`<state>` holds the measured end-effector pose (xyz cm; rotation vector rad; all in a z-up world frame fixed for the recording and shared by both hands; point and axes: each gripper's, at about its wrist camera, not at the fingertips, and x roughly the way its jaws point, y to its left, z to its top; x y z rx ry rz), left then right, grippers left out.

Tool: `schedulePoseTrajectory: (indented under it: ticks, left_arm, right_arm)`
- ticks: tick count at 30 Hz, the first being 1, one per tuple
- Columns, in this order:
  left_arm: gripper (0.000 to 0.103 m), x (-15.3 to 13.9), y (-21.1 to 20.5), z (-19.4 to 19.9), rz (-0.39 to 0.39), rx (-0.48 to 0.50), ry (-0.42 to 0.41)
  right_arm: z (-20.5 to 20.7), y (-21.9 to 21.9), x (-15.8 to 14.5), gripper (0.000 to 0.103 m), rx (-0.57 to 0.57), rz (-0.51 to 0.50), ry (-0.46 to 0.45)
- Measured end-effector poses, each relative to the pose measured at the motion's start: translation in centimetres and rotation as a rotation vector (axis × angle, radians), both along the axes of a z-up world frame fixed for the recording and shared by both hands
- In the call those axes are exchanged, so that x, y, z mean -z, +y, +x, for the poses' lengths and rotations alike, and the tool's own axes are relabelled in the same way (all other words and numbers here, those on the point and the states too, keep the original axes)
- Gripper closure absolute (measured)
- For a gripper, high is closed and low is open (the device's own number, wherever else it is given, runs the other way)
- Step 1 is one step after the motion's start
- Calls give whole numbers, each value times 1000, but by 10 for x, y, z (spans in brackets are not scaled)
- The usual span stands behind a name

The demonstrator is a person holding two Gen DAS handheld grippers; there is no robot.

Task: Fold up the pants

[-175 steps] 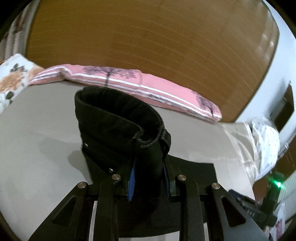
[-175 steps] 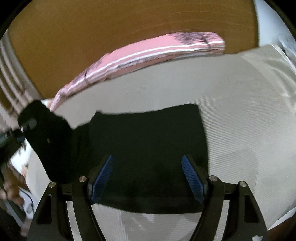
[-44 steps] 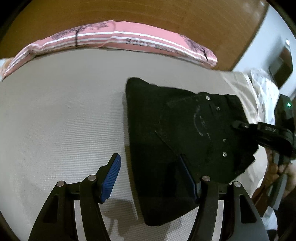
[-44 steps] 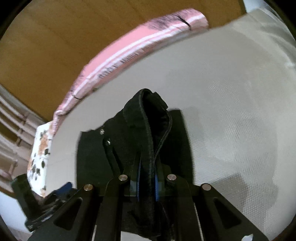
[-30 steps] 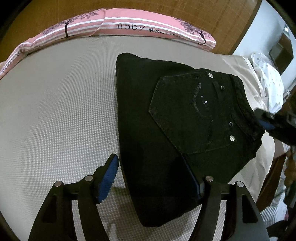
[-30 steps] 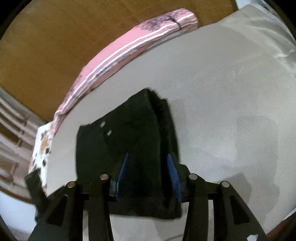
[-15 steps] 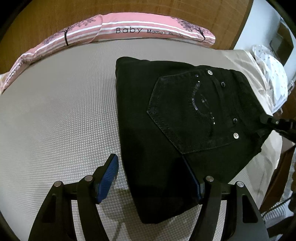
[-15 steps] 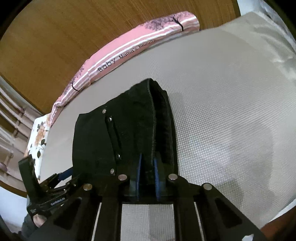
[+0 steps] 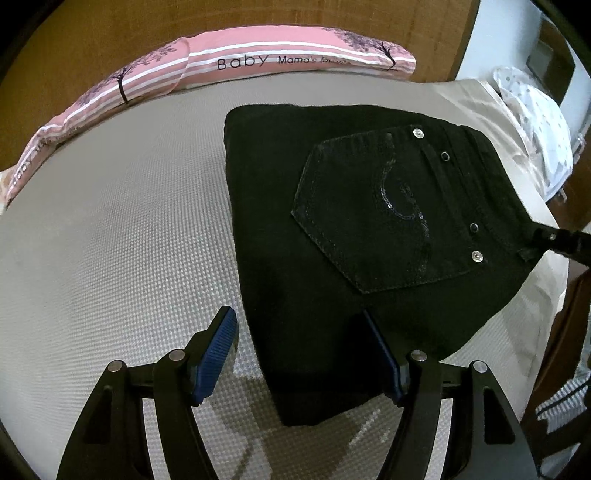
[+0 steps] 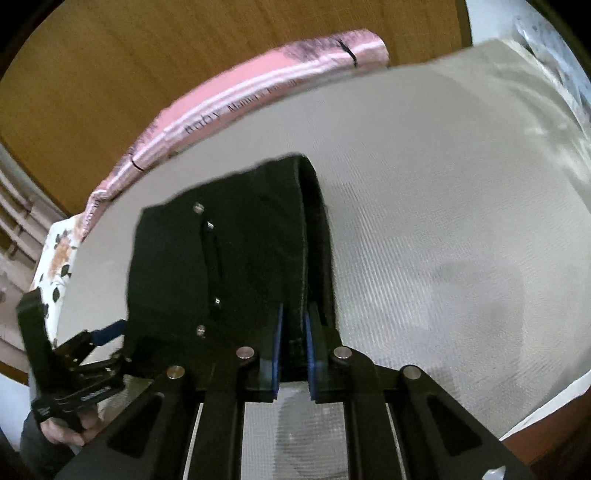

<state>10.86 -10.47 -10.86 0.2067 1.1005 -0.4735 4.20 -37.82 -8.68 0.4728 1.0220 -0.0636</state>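
The black pants (image 9: pixel 354 236) lie folded into a thick bundle on the grey mattress (image 9: pixel 110 236), back pocket with rivets facing up. My left gripper (image 9: pixel 299 354) is open, its blue pads either side of the bundle's near corner, low over the mattress. My right gripper (image 10: pixel 293 343) is shut on the waistband edge of the pants (image 10: pixel 236 266), which rises slightly off the mattress (image 10: pixel 443 229). The right gripper's tip shows in the left wrist view (image 9: pixel 561 242) at the pants' right edge. The left gripper shows in the right wrist view (image 10: pixel 96 339).
A pink striped bolster (image 9: pixel 236 62) lies along the far mattress edge against a wooden headboard (image 9: pixel 258 14). A white spotted cloth (image 9: pixel 532 122) sits at the far right. A floral pillow (image 10: pixel 55 254) lies at the left. The mattress edge drops off at the right.
Over the last seconds the pants went from half lifted to a flat folded bundle. My right gripper opened briefly, then shut again on the waistband edge. The left gripper stays open.
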Motion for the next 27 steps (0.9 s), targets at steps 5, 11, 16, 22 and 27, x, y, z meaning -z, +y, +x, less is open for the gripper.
schedulePoseTrajectory:
  ticks: [5,11,16,22,27]
  left_arm:
    - [33,2,0,-2,-1,-3,-1]
    - [33,4,4,-1,-25,-18,2]
    - [33,4,5,0,-22,-15,-1]
    - [33,4,5,1,-24,-17,5]
    - [32,4,5,2,-25,-17,10]
  right_arm:
    - [1,-7,9,92,5,35,20]
    - [1,-11,4,73,32,40,26]
    - [5,-17,-18,71,70,8,-42]
    - [46,-5,-42,77,0,-41,-115]
    - [84,6,-41,78,-29,-73,-120]
